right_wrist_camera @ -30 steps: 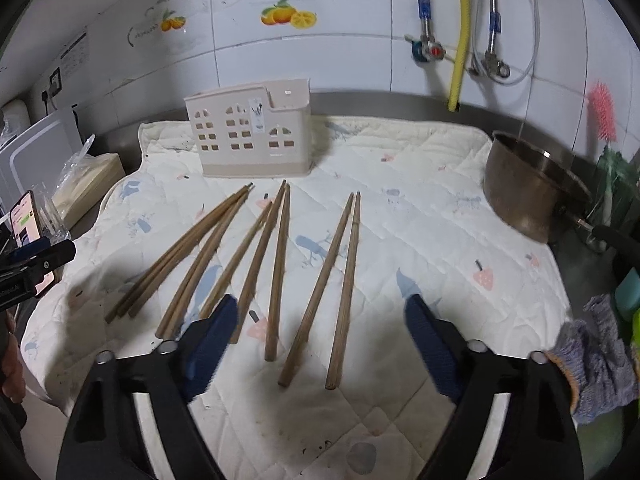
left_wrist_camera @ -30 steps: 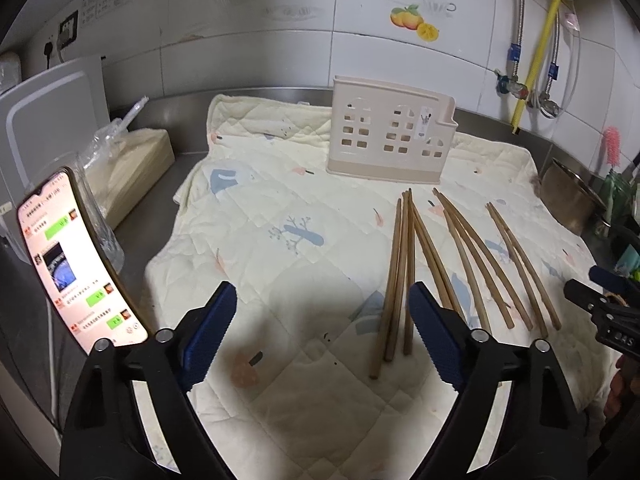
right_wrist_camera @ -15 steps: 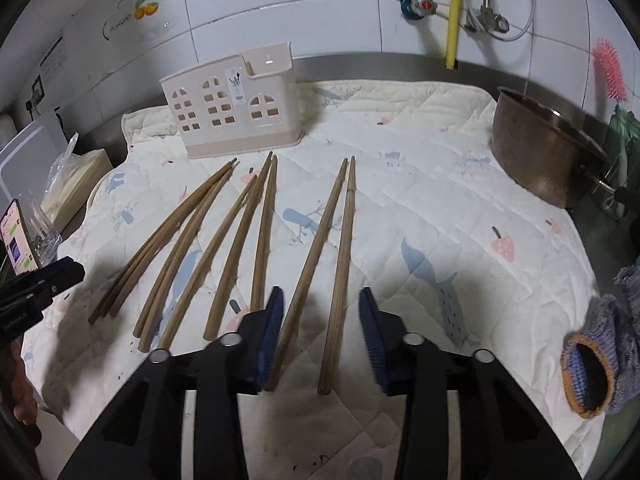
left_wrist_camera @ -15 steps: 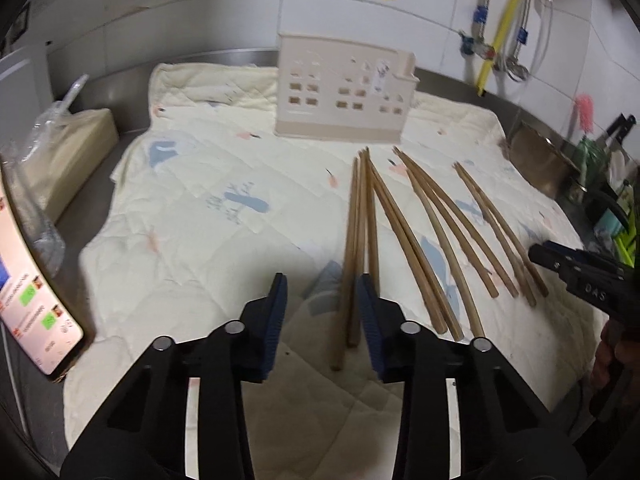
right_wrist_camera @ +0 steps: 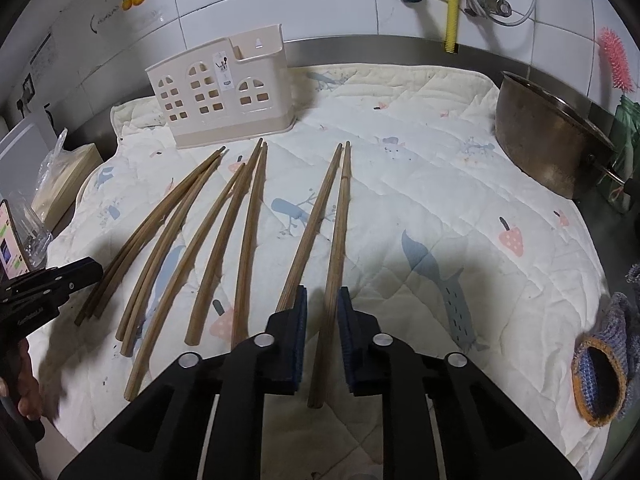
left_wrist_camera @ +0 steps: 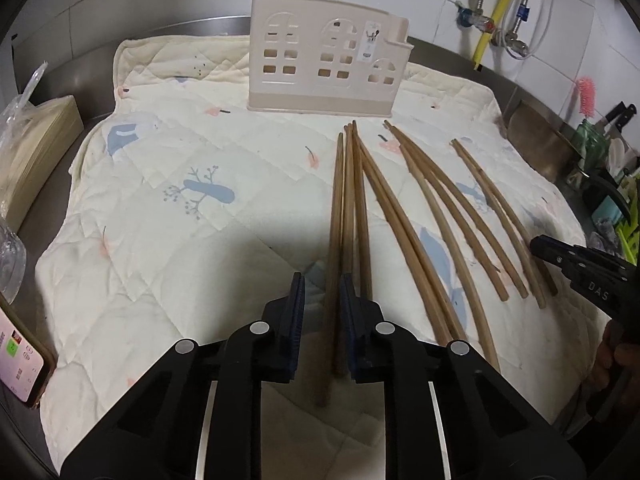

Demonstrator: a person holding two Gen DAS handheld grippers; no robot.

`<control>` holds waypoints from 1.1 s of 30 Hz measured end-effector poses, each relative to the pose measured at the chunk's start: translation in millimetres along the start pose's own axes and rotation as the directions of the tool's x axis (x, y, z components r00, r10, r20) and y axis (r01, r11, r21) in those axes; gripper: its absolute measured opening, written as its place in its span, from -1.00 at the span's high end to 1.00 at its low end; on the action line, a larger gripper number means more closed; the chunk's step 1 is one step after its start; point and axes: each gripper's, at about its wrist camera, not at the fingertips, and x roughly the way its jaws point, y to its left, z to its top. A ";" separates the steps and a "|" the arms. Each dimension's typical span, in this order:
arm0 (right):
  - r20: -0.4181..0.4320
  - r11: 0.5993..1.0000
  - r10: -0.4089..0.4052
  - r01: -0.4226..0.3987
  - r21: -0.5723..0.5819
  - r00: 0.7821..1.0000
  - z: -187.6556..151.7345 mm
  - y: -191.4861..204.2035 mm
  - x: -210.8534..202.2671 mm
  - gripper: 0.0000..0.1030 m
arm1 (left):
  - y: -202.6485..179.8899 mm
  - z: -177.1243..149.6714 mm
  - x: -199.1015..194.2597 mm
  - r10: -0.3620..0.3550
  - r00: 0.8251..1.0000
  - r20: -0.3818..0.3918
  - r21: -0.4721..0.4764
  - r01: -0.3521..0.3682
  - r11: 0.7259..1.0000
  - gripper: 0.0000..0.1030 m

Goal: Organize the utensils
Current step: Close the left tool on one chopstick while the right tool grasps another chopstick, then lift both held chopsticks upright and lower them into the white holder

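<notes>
You are at the pick-up step: both grippers are low over the quilted mat [left_wrist_camera: 168, 184] and each is closing on wood.

In the left wrist view, lower centre, your left gripper [left_wrist_camera: 322, 312] has its blue pads narrowing around the leftmost chopsticks [left_wrist_camera: 338, 216]; a shaft or two lies between the jaws, and I cannot tell whether the pads press yet. At the right edge of that frame the other tool's black tip shows white letters reading "DAS".

In the right wrist view, lower centre, your right gripper [right_wrist_camera: 322, 322] is closing on the rightmost chopstick [right_wrist_camera: 338, 224]; its neighbour [right_wrist_camera: 310, 224] runs under or beside the left pad, outside the gap.

All the sticks still lie fanned on the mat, tips toward the beige utensil holder [right_wrist_camera: 224, 92] at upper left of this frame. Its small sticker [right_wrist_camera: 225, 70] is too fine to read.

Next, I judge, you must finish the pinch, lift without dragging neighbours, tilt the sticks upright and drop them into the holder.
</notes>
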 end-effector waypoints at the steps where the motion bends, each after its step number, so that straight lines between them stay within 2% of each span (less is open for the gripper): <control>1: -0.001 1.000 -0.003 0.003 -0.001 1.000 0.1 0.1 0.7 0.74 | 0.8 0.3 1.5 0.003 1.000 -0.005 0.000 -0.003 1.000 0.67; 9: -0.011 1.000 -0.010 0.010 -0.003 1.000 0.5 0.1 5.7 0.79 | -2.7 1.7 6.3 0.007 1.000 -0.019 0.024 -0.006 1.000 0.73; 13: -0.019 1.000 -0.011 0.011 -0.002 1.000 -0.3 -1.1 9.3 0.79 | 0.2 4.4 11.1 0.001 1.000 -0.029 0.004 -0.001 1.000 0.74; 26: -0.011 1.000 -0.010 0.010 -0.005 1.000 -1.3 -3.1 12.0 0.81 | -8.2 7.5 19.3 0.049 0.998 -0.042 0.035 -0.048 0.998 0.79; 28: -0.006 1.000 -0.010 0.010 -0.003 1.000 -1.4 -3.3 10.4 0.83 | -10.2 8.8 18.9 0.059 0.997 -0.040 0.051 -0.057 0.997 0.86; 30: 0.005 1.000 -0.016 0.016 -0.004 1.000 -0.6 -2.6 5.6 0.84 | -8.2 11.3 14.2 0.028 0.999 -0.032 0.027 -0.027 0.999 0.87; 33: 0.047 1.000 -0.020 0.021 -0.012 0.999 5.2 -1.9 -9.9 0.85 | -9.7 17.6 -0.5 0.020 1.000 0.010 0.033 -0.020 0.999 0.89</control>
